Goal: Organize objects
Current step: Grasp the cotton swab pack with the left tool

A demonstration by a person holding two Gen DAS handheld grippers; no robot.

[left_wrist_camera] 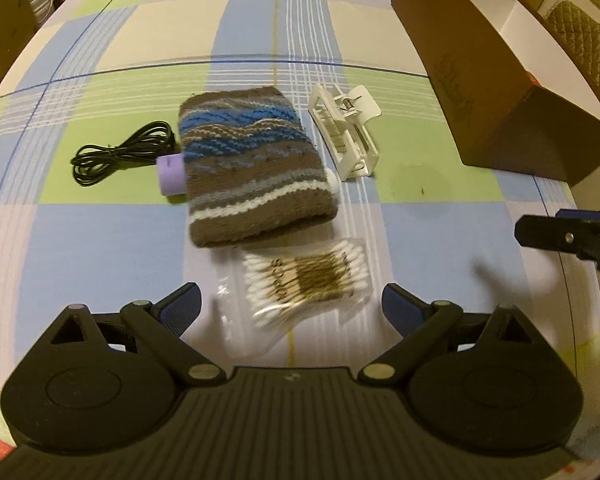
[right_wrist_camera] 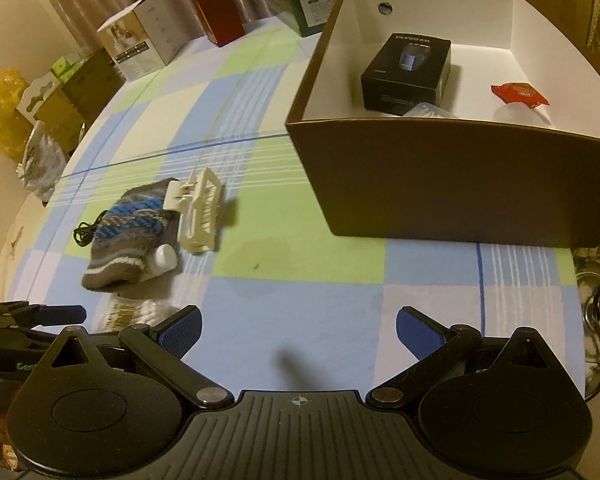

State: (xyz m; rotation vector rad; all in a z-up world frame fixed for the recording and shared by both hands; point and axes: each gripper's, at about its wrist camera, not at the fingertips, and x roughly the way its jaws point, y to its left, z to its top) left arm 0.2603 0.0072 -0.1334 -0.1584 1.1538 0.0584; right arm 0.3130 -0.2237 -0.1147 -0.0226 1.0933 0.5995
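The work surface is a table covered with a checked cloth [left_wrist_camera: 100,240] in pale blue, green and cream squares crossed by thin white and dark blue lines. A faint stain and a dark speck mark the green square just in front of the brown box [right_wrist_camera: 452,176].

That box is the landmark: open-topped, brown outside, white inside. Within it lie a black carton [right_wrist_camera: 406,74], a red packet [right_wrist_camera: 520,94] and a clear wrapped item against the near wall.

Left of the box, on the cloth, a white hair clip [left_wrist_camera: 346,132] rests beside a knitted pouch [left_wrist_camera: 252,164] striped brown, blue and white. A purple cap [left_wrist_camera: 172,174] and a white one protrude from the pouch's two sides. Farther from the box, a coiled black cable [left_wrist_camera: 120,152] lies near the purple cap. Nearer the onlooker than the pouch, a clear packet of cotton swabs [left_wrist_camera: 306,284] lies flat.

The left gripper [left_wrist_camera: 292,304] has its jaws apart, the swab packet between the fingertips and not gripped. The right gripper [right_wrist_camera: 298,330] also has its jaws apart, above bare cloth in front of the box.

Room edge: cardboard cartons, a yellow bag and curtains crowd the far side of the table.
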